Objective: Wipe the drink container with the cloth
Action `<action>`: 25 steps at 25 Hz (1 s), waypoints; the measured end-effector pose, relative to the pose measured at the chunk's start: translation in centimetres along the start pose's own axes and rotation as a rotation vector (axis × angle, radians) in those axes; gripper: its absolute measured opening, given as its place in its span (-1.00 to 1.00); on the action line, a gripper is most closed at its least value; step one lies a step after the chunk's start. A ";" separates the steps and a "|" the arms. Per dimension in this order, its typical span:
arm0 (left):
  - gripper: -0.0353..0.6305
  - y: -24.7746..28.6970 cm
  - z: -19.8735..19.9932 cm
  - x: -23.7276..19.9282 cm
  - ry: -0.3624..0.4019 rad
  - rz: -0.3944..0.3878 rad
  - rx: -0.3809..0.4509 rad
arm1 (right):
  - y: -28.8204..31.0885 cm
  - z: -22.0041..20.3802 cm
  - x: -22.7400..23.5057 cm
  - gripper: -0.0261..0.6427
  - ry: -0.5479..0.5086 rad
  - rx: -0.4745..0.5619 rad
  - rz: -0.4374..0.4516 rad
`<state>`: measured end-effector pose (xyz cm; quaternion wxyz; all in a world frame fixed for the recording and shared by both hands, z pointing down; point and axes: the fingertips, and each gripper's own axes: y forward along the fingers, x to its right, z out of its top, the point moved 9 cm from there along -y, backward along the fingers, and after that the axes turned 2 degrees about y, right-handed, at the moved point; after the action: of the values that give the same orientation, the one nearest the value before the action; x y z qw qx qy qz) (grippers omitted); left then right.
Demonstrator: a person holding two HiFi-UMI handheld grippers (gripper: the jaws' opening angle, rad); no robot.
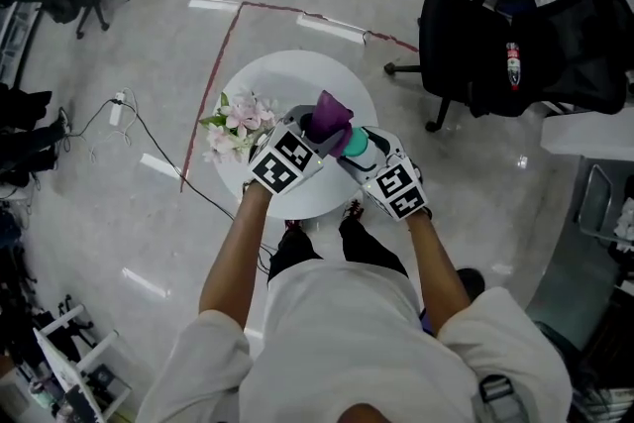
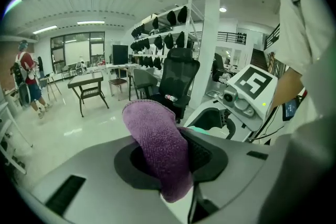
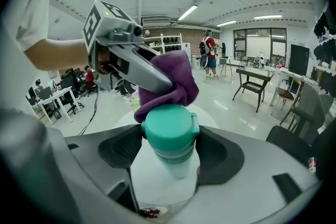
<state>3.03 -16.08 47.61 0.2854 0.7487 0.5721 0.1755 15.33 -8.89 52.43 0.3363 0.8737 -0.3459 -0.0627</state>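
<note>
Round white table [image 1: 289, 77] | right tool [image 3: 169, 155] clamps drink container [image 3: 176, 164] | left tool [image 2: 170, 159] clamps cloth [image 2: 157, 139], against lid [image 3: 169, 131]

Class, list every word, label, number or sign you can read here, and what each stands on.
No text can be read.
Red-and-white item on the black chair: print too small to read.
Square markers on the cubes: black-and-white patterns, no words.

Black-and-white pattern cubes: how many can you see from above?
2. One black-and-white marker cube sits on the left tongs holding the purple cloth; the other rides the right tongs gripping the teal-capped clear bottle. None looks hidden.
</note>
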 end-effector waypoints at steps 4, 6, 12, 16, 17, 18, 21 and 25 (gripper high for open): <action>-0.54 2.2 -0.8 -0.3 -0.080 -0.013 0.024 | -0.6 -0.2 0.3 0.06 -0.010 -0.002 0.032; -0.54 3.0 -1.4 -0.7 -0.114 -0.002 0.023 | -0.7 0.0 0.3 0.06 -0.017 0.000 0.056; -0.54 5.4 -3.1 -2.0 -0.283 -0.035 0.069 | -0.8 -0.2 0.5 0.06 -0.014 0.018 0.063; -0.54 7.3 -4.6 -2.4 -0.344 -0.053 0.067 | -0.9 -0.4 0.6 0.06 -0.014 0.029 0.060; -0.54 7.7 -5.0 -2.4 -0.340 -0.053 0.063 | -0.8 -0.6 0.7 0.06 -0.020 0.028 0.063; -0.54 8.1 -5.4 -2.5 -0.342 -0.058 0.064 | -0.7 -0.7 0.8 0.07 -0.024 0.026 0.066; -0.54 8.6 -6.2 -3.0 -0.347 -0.083 0.062 | -0.6 -0.5 0.8 0.06 -0.028 0.021 0.081; -0.54 10.1 -8.0 -3.1 -0.395 -0.095 0.061 | -0.6 -0.7 0.9 0.07 -0.033 0.015 0.087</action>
<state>5.08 -19.07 60.35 0.3772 0.7491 0.5446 -0.0055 16.60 -8.77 52.72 0.3265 0.8592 -0.3895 -0.0599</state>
